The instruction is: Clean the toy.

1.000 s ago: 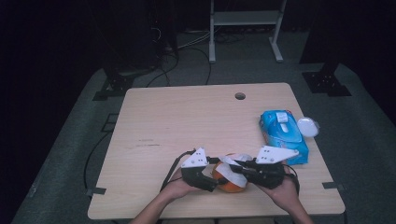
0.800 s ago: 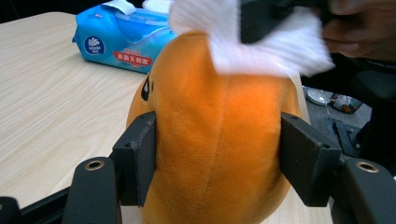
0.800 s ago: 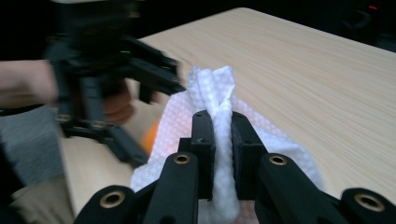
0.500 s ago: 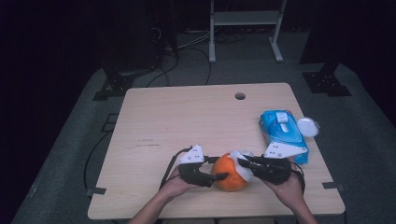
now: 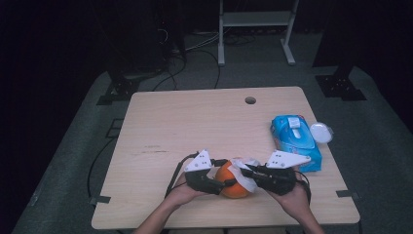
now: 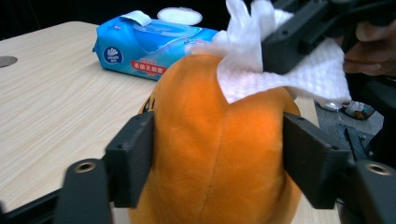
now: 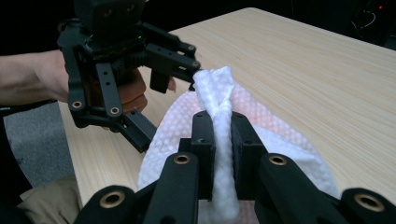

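An orange plush ball [image 5: 233, 184] rests near the table's front edge. My left gripper [image 5: 223, 175] holds it from the left. In the left gripper view the two black pads [image 6: 133, 156] press on the ball [image 6: 219, 154] from both sides; the jaws have just been opening a little, with the ball still between them. My right gripper [image 5: 246, 173] comes in from the right, shut on a bunched white wipe [image 7: 219, 93]. The wipe [image 6: 303, 74] lies draped over the top of the ball.
A blue pack of wet wipes [image 5: 294, 139] lies at the right side of the wooden table [image 5: 195, 122], with a white round lid [image 5: 321, 131] beside it. A cable hole [image 5: 250, 100] sits near the far edge. Dark floor and stands lie beyond.
A second ago the two grippers sat closer together over the ball and hid most of it. The right gripper with the wipe has shifted slightly right, so more orange shows.
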